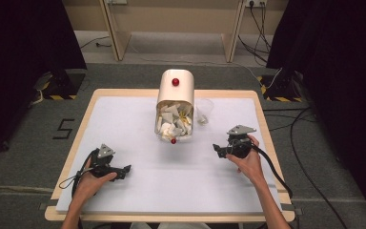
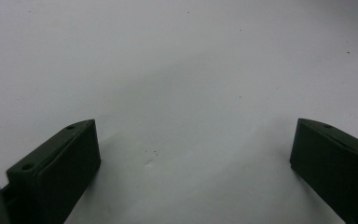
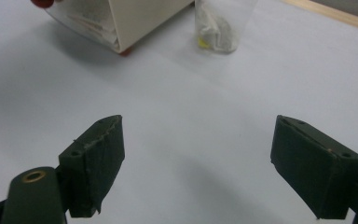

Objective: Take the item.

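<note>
A cream bin (image 1: 175, 93) lies on its side at the middle back of the white mat (image 1: 138, 129), its mouth towards me and stuffed with crumpled paper (image 1: 174, 125). It carries one red knob (image 1: 175, 82) on top and another by its mouth. A clear plastic cup (image 1: 204, 112) with something small inside stands just right of it. My left gripper (image 1: 125, 170) rests low at the front left, open (image 2: 193, 154) over bare mat. My right gripper (image 1: 217, 149) sits at the right, open (image 3: 198, 158), pointing towards the bin (image 3: 135, 18) and cup (image 3: 219, 25), well short of both.
The mat covers a wooden table whose edge (image 1: 262, 114) shows around it. Beyond the table are carpet floor, wooden furniture legs, cables and dark curtains at both sides. A cable (image 1: 271, 167) trails from the right gripper off the table's right side.
</note>
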### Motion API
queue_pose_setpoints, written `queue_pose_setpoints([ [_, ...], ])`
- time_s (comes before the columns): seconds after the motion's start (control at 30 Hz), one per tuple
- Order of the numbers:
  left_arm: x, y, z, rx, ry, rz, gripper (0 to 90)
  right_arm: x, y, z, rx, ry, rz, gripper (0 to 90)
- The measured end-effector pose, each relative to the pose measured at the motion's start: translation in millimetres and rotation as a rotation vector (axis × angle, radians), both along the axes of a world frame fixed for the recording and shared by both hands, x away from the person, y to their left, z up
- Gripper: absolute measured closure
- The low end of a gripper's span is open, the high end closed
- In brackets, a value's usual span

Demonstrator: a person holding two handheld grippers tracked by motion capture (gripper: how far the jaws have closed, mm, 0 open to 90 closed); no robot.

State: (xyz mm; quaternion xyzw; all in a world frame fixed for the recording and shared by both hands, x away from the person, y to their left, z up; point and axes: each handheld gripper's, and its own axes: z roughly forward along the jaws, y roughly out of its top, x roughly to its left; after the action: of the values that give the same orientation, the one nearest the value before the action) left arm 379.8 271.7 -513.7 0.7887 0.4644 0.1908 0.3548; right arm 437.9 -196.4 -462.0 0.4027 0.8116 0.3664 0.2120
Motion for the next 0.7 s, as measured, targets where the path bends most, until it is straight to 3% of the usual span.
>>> queue_pose_setpoints([
  [0.7,0.0,0.2,0.0,-0.003,0.000,0.001,0.7,-40.5,-7.4,-11.9,0.025,0.029,-0.015,19.6],
])
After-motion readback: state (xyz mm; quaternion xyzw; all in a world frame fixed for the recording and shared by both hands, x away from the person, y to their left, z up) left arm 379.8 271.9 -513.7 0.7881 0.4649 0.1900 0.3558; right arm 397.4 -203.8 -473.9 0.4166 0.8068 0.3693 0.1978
